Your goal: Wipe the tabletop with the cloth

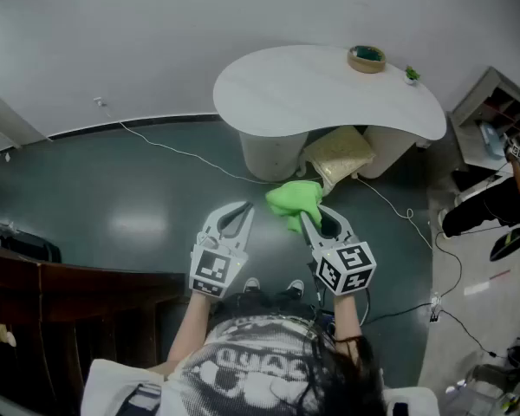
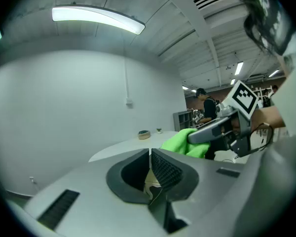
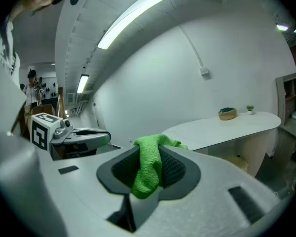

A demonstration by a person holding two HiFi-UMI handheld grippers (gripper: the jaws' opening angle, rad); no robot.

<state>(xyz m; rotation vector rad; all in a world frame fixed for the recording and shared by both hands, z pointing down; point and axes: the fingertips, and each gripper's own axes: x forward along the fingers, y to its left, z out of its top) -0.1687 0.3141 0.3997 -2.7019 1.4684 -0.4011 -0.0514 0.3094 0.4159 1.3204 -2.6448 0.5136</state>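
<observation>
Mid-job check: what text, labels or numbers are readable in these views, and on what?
No readable text anywhere.
Left hand-held gripper and right hand-held gripper: cubes carry black-and-white square patterns only, no letters.
Shirt print: too warped to read.

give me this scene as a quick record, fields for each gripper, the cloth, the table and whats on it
left gripper: jaws together, nothing between them
right gripper: jaws shut on the cloth
cloth: green, bunched, held in the air short of the table, not touching it
table: white, curved top, ahead of the person
on table: bowl and small plant, towards the far right end
under table: beige sack
wiping: not yet begun
</observation>
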